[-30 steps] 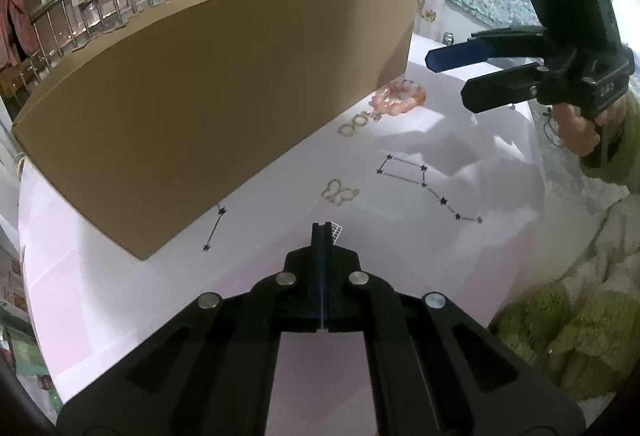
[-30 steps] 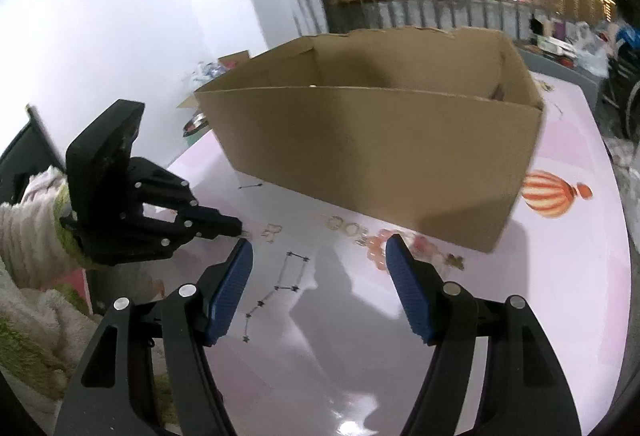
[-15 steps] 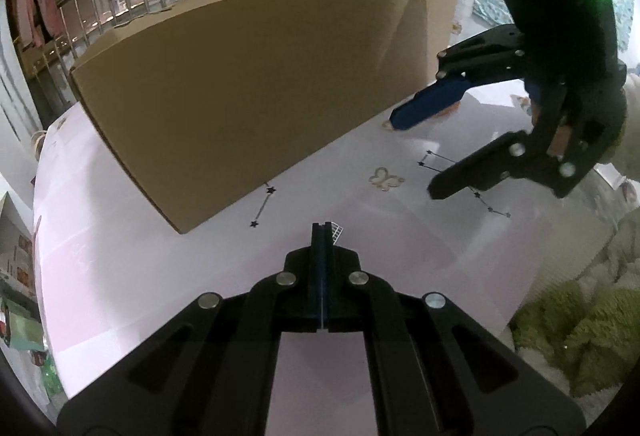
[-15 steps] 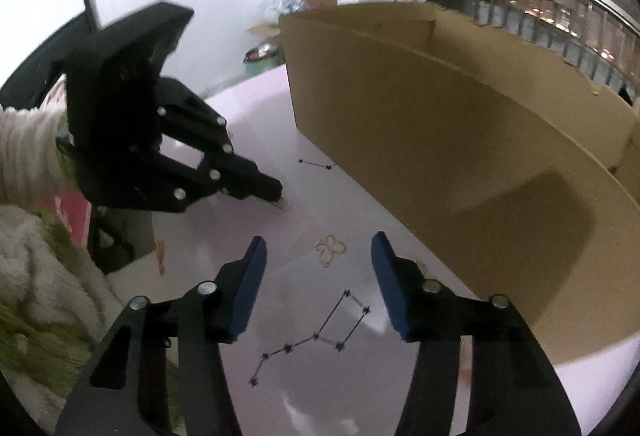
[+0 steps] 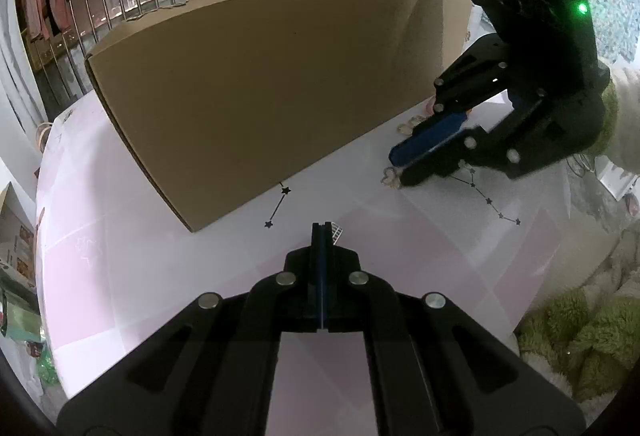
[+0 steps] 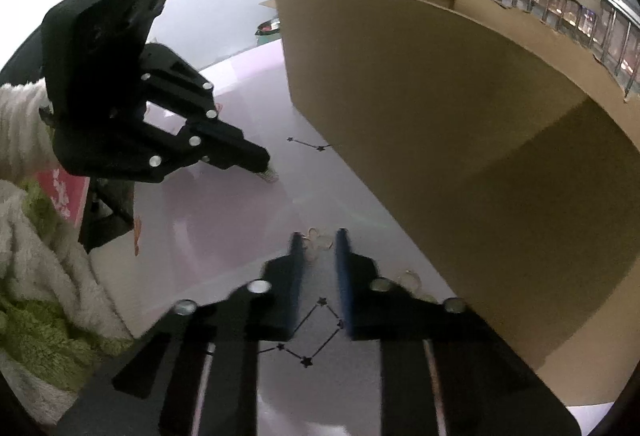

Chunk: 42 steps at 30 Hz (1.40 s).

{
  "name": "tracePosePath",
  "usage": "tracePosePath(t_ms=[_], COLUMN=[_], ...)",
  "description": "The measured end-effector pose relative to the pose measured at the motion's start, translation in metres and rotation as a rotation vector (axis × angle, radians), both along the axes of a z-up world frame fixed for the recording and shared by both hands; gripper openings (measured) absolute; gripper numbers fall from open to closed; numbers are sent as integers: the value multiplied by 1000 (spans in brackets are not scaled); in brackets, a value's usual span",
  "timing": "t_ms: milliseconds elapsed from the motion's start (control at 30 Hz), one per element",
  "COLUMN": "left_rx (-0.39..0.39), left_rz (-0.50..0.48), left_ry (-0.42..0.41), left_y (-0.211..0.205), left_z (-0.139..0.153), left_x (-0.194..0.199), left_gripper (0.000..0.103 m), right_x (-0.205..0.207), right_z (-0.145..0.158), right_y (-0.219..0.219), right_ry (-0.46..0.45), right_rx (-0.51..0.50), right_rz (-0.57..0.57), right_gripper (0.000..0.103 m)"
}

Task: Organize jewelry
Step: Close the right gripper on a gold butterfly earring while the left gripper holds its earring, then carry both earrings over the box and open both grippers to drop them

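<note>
A gold butterfly earring (image 6: 320, 240) lies on the pale pink table (image 5: 160, 276) in front of the cardboard box (image 5: 260, 87). My right gripper (image 6: 319, 236) points down at it, and its blue pads are closing on the earring from both sides. From the left wrist view the right gripper (image 5: 396, 171) has its tips on the butterfly earring (image 5: 389, 177). My left gripper (image 5: 322, 226) is shut, with a small white lattice charm (image 5: 336, 232) pinched at its tip. In the right wrist view the left gripper (image 6: 262, 165) hovers at the left over the table.
The tall cardboard box (image 6: 460, 139) walls off the far side and the right. Gold ring links (image 5: 410, 123) lie by its base behind the right gripper. Printed star lines (image 5: 278, 207) mark the table. A green and white fleece sleeve (image 6: 44, 276) fills the left.
My right gripper moved in along the box front, rolled, came down over the butterfly earring and narrowed its jaws around it. The left gripper stayed shut and nearly still.
</note>
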<state>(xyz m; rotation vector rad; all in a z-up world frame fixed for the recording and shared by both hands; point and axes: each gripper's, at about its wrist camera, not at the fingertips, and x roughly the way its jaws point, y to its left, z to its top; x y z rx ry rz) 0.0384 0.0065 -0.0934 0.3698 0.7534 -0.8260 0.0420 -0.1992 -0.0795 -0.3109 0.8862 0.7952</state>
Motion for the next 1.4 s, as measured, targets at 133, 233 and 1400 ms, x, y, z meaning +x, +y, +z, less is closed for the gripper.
tracePosePath(t_ms=[133,233,1400], left_rx=[-3,-4,-41], left_rz=[3,2,12], left_ry=[2,2,24], left_y=[0,0,9], left_z=[0,0,1], left_x=[0,1,9], left_gripper=[0,0,0], right_x=[-2,-4,-12], right_z=[0,0,0], right_y=[-2,-5,-2], right_ry=[0,3,-38], right_rx=[7,14,32], right_rz=[-6,-15,-115], right_gripper=[5,5,14])
